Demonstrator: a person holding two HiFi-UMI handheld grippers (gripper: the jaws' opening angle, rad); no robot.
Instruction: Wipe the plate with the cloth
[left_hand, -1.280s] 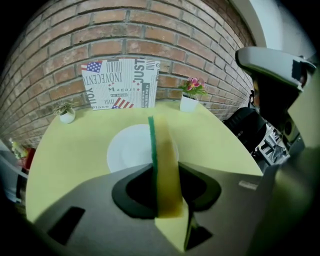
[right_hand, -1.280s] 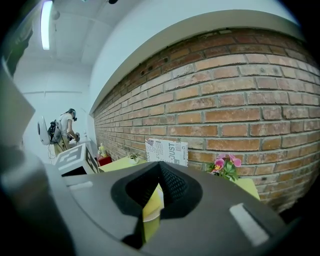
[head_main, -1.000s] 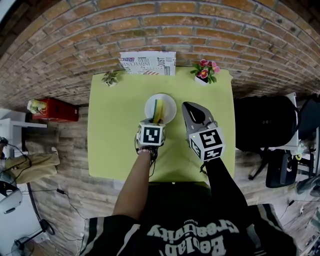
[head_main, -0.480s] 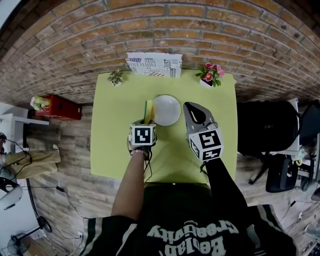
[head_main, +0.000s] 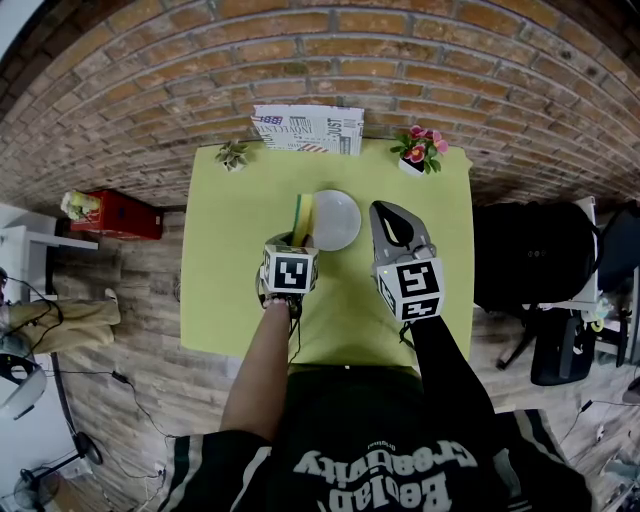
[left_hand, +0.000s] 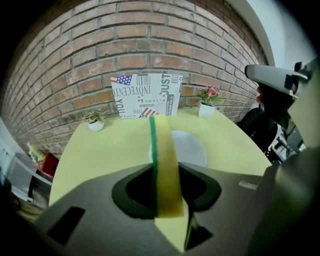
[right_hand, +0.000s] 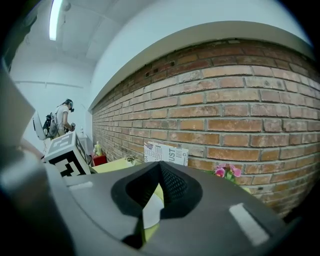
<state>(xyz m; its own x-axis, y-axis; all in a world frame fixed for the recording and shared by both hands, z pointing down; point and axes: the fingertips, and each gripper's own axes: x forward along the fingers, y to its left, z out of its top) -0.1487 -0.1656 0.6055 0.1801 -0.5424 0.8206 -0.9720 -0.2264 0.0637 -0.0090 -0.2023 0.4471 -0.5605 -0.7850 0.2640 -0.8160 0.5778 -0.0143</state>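
Note:
A white plate (head_main: 338, 220) lies on the yellow-green table (head_main: 225, 280), a little behind its middle. My left gripper (head_main: 298, 232) is shut on the cloth (head_main: 301, 213), a thick yellow pad with a green face, held on edge at the plate's left rim. In the left gripper view the cloth (left_hand: 165, 165) stands upright between the jaws, with the plate (left_hand: 190, 150) behind it to the right. My right gripper (head_main: 390, 222) hangs just right of the plate with its jaws together and nothing in them. A sliver of the plate (right_hand: 151, 212) shows below them.
A newspaper-print box (head_main: 307, 130) stands at the table's back edge against the brick wall. A small green plant (head_main: 233, 154) is at the back left and pink flowers (head_main: 420, 146) at the back right. A black chair (head_main: 535, 255) stands to the right of the table.
A second ago the cloth lay over the plate's middle. The left gripper has carried it left, to the plate's left rim. The right gripper has held its place.

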